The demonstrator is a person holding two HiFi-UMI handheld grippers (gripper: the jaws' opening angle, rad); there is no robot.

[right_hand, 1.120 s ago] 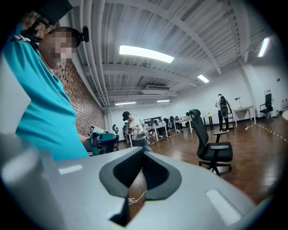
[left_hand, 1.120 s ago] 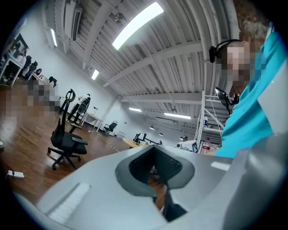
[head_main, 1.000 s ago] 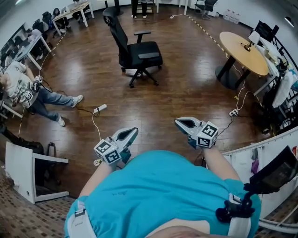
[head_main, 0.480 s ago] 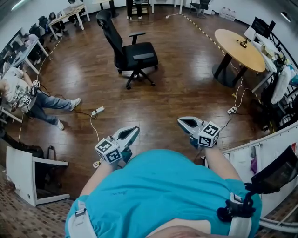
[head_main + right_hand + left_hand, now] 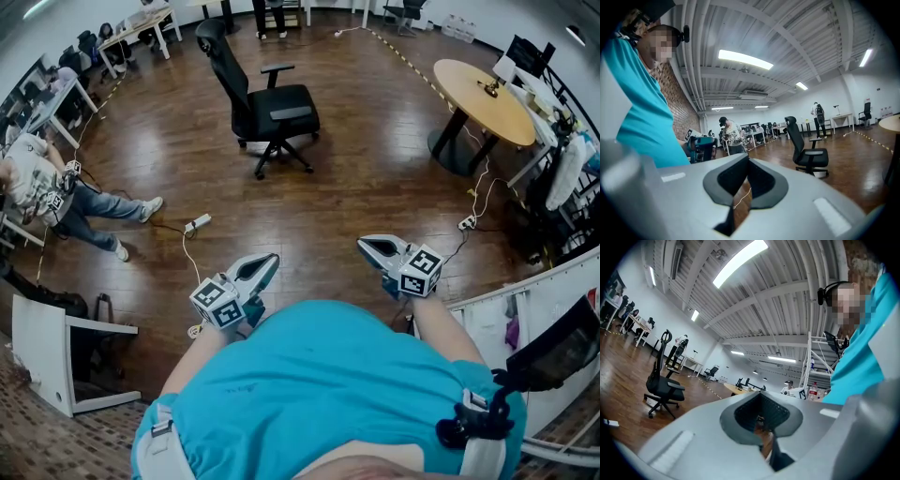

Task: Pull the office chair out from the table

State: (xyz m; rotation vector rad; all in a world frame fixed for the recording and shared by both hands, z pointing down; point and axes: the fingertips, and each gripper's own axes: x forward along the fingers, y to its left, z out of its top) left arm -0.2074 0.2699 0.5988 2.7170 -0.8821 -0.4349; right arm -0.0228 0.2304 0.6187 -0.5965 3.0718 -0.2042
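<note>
A black office chair [image 5: 265,105] stands alone on the wooden floor, far ahead of me and away from the round wooden table [image 5: 489,100] at the right. It shows small in the left gripper view [image 5: 663,383] and in the right gripper view [image 5: 808,150]. My left gripper [image 5: 259,270] and right gripper [image 5: 371,247] are held close to my chest, both shut with nothing between the jaws, well short of the chair.
A power strip with a white cable [image 5: 198,223] lies on the floor between me and the chair. A seated person [image 5: 52,187] is at the left near desks [image 5: 141,23]. A white railing [image 5: 525,292] and a second power strip [image 5: 465,223] are at my right.
The view shifted slightly between one second ago and half a second ago, so the chair sits a little higher in frame. Both grippers stay shut and close to my body.
</note>
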